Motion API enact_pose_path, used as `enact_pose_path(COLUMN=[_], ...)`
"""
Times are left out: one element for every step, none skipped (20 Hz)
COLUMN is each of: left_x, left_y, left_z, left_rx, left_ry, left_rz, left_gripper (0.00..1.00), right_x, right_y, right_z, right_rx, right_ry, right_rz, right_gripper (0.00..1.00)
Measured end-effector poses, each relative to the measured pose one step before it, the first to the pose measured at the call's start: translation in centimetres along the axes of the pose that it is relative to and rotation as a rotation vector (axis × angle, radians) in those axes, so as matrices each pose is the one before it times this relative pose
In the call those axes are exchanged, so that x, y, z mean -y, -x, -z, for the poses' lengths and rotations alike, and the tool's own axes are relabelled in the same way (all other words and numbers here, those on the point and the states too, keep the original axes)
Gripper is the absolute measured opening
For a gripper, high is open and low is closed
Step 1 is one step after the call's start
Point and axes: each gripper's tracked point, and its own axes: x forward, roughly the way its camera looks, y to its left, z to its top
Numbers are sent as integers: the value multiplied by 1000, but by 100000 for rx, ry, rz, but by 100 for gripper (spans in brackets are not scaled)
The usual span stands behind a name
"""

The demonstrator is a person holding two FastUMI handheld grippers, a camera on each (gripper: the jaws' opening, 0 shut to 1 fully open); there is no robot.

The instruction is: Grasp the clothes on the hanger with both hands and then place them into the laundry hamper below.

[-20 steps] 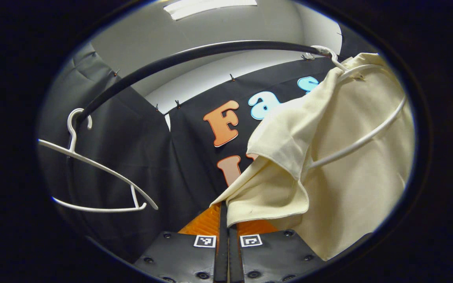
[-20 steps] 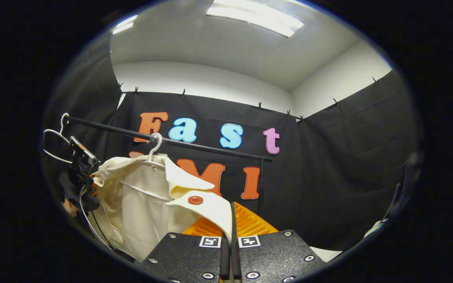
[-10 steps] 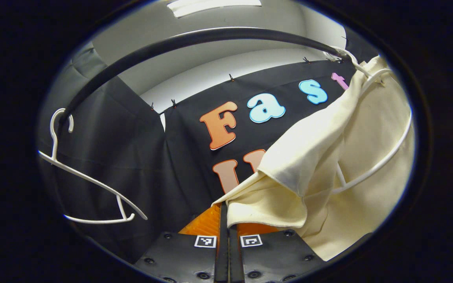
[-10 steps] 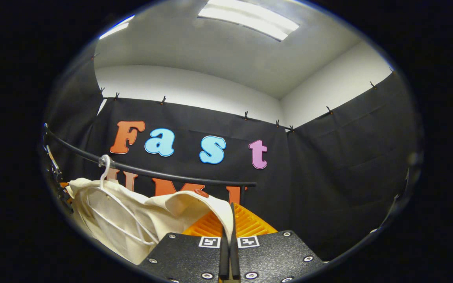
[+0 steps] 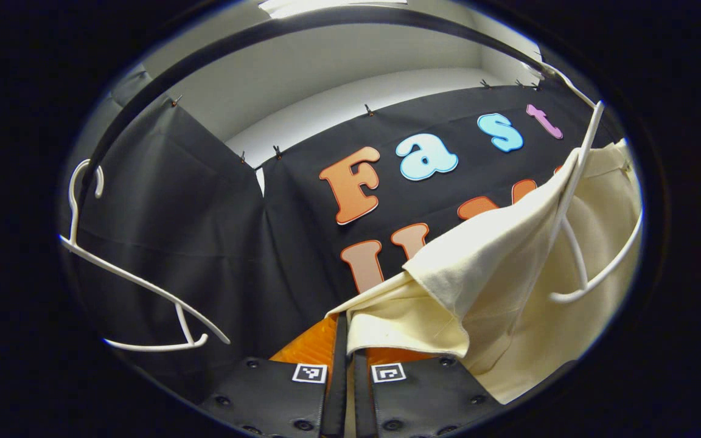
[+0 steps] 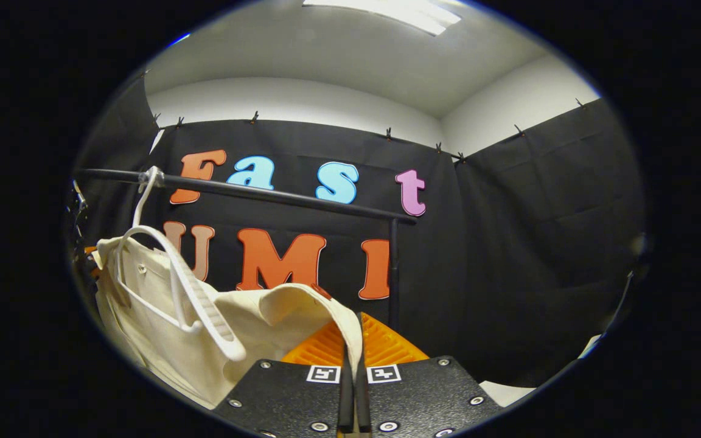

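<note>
Booth w/ black cloth walls, white ceiling above, black rail (image 6: 277, 196) running across in front of back wall.

Cream garment (image 5: 509, 274) sits below rail, still partly draped on white hanger (image 5: 575, 243); in right gripper view same garment (image 6: 162, 328) hangs low under rail, white hanger (image 6: 186, 292) tilted, one arm poking out over the cloth, hook (image 6: 146, 182) on rail.

Left gripper (image 5: 345, 340): fingers together, clamped on a folded edge of garment; cloth fold spills out to the side of the tips, away from the spare hanger. Garment stretches from tips up toward rail.

Right gripper (image 6: 353, 340): fingers together, pinching a collar-like edge of garment; fabric runs from tips back toward the hanger under rail.

Spare hanger (image 5: 137, 286), white, bare, hangs from rail's far end in left gripper view, well apart from garment.

Rail upright post (image 6: 393, 267) drops from rail's end, beyond right gripper tips. Ceiling light (image 6: 399, 9) high above rail.

Other gripper's body at edge of right gripper view, beside garment below rail end, too small/dark to read.
</note>
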Motion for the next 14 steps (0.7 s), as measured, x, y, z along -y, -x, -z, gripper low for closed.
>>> enact_pose_path(left_x=[-421,-420,-674,-444,-283,-426,-363,-503,-437,-657,-585,-657,-720,-778], left_y=[-252,-176,-8,-56,14,212,285,423,720,787,896,1134,1102,1146], left_z=[204,397,677,824,782,840,936,947,742,902,824,765,529,559], left_rx=[-509,-832,-1410,-1586,-1373,-1611,-1774,-1475,-980,-656,-657,-235,-145,-291], left_ry=[1141,583,-308,-341,463,971,1346,1404,752,-323,-937,-1028,-989,-346], left_rz=[-522,-442,-749,-629,-420,-239,-117,63,-213,-851,-644,-298,-736,-576], left_gripper=[13,13,13,13,13,13,13,11,13,13,13,13,13,13], right_x=[-491,-142,-516,-557,-603,-619,-515,-426,-465,-451,-325,-244,-454,-294], right_y=[646,555,702,425,513,631,515,560,392,552,575,619,569,585], right_z=[469,724,685,781,744,441,356,462,450,403,372,418,229,434], right_rx=[-262,12,-568,-1093,-969,-94,188,-407,-595,-462,-454,-225,300,-397], right_ry=[-1731,-1044,-484,168,280,411,254,5,-505,-697,-195,482,619,203], right_rz=[-1109,-806,-1058,-1103,-1334,-1758,-1368,-1053,-883,-738,-218,-247,-927,-454], right_gripper=[2,1,1,1,1,1,1,1,1,2,2,2,2,1])
